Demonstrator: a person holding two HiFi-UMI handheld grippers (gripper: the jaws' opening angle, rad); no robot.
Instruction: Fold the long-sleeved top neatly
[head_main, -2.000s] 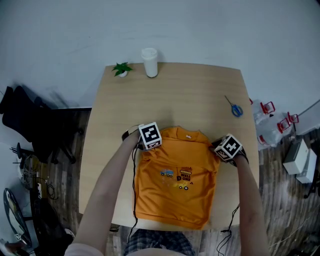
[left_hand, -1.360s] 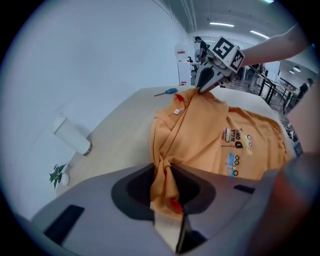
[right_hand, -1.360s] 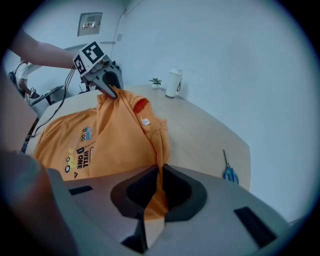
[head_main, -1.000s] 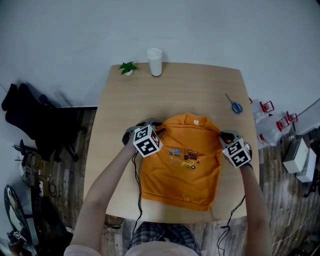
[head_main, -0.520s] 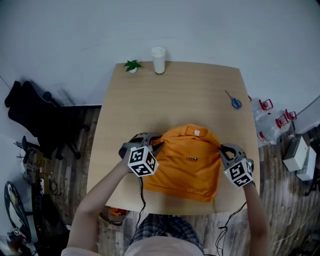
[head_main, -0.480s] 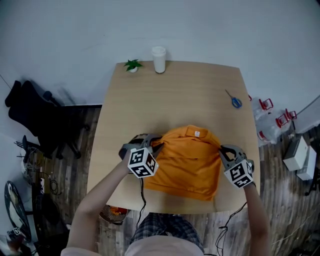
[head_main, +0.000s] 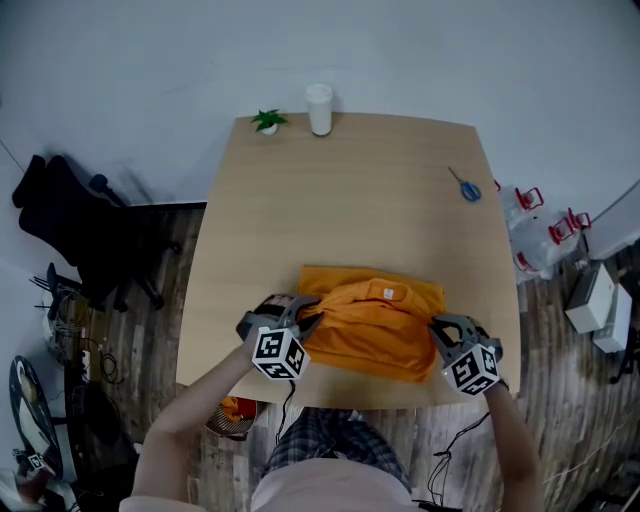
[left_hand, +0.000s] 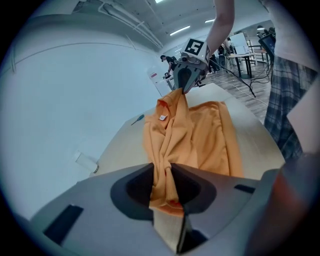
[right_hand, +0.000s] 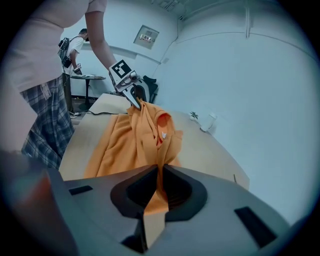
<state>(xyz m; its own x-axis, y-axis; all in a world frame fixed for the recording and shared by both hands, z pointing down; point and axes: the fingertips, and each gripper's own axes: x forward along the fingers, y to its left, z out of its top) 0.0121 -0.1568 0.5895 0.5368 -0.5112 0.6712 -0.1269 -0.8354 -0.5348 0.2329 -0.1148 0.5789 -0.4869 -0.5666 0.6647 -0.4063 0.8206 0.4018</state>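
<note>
Long-sleeved top (head_main: 372, 315), clamped by left hand-held gripper (head_main: 306, 312) and right hand-held gripper (head_main: 437, 326), lies by the table's (head_main: 350, 200) near edge.

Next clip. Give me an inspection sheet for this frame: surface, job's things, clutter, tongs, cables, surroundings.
Surface: wooden table, light top.
Job's things: orange top, doubled over near the front edge, collar label facing up.
Clutter: scissors near the right edge; cup and small plant at the far edge.
Tongs: left tongs and right tongs each shut on a side of the top.
Cables: a black cable hangs below each hand.
Surroundings: black chair at left; wood floor.
</note>
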